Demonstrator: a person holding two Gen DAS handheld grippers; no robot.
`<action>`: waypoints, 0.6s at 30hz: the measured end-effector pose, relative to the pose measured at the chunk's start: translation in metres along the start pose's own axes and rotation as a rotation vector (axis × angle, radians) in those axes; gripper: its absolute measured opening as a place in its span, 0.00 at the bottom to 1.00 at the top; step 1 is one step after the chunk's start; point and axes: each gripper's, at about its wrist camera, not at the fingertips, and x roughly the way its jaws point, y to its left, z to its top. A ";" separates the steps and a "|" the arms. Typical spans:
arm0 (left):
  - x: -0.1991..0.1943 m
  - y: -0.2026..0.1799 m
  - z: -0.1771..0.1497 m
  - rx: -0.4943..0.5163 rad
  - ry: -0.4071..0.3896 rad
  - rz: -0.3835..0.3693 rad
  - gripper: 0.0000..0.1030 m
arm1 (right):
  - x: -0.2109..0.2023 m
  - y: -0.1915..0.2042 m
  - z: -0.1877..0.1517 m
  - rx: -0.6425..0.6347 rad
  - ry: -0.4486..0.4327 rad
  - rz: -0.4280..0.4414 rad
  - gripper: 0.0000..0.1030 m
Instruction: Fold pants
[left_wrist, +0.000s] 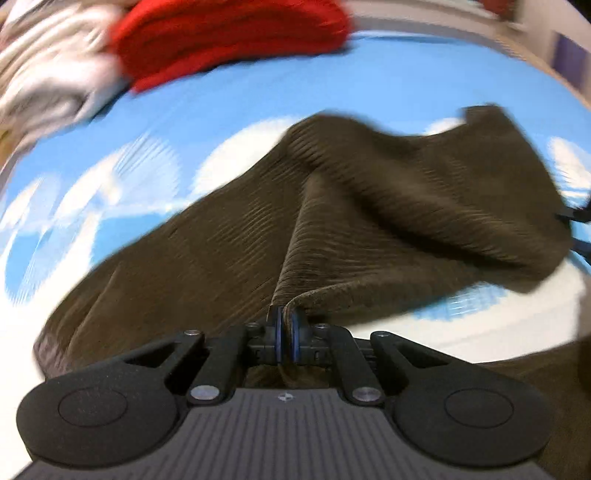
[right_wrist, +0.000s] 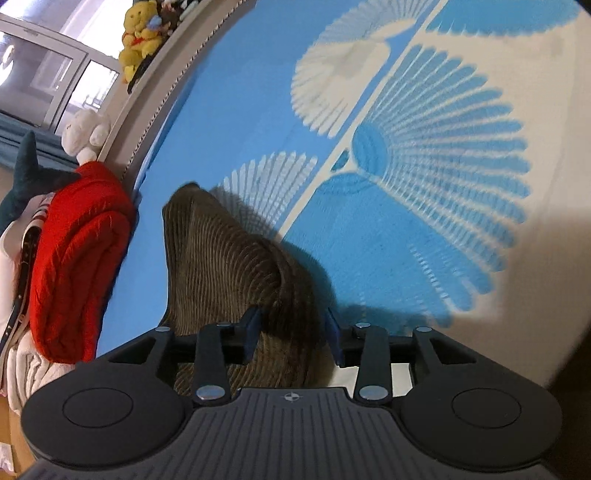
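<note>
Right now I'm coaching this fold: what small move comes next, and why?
Probably close the right gripper on the brown corduroy pants. Its jaws stand apart with a raised fold between them, pads not pressing, while the left gripper already pinches an edge of the pants.

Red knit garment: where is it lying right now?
The red knit garment sits folded at the left edge of the right wrist view, against the white clothes pile, left of the brown pants on the blue bedsheet.

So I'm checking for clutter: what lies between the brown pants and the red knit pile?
Only bare blue bedsheet; the left wrist view shows it between the brown pants and the red knit pile.
</note>
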 end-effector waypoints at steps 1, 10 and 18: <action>0.005 0.008 -0.001 -0.036 0.023 0.017 0.06 | 0.006 -0.001 0.000 0.019 0.002 0.005 0.40; 0.009 0.049 -0.006 -0.210 0.069 0.052 0.05 | 0.029 -0.013 0.011 0.256 -0.032 0.171 0.43; 0.002 0.037 0.001 -0.192 0.068 0.038 0.04 | 0.023 0.015 0.016 0.247 0.003 0.345 0.18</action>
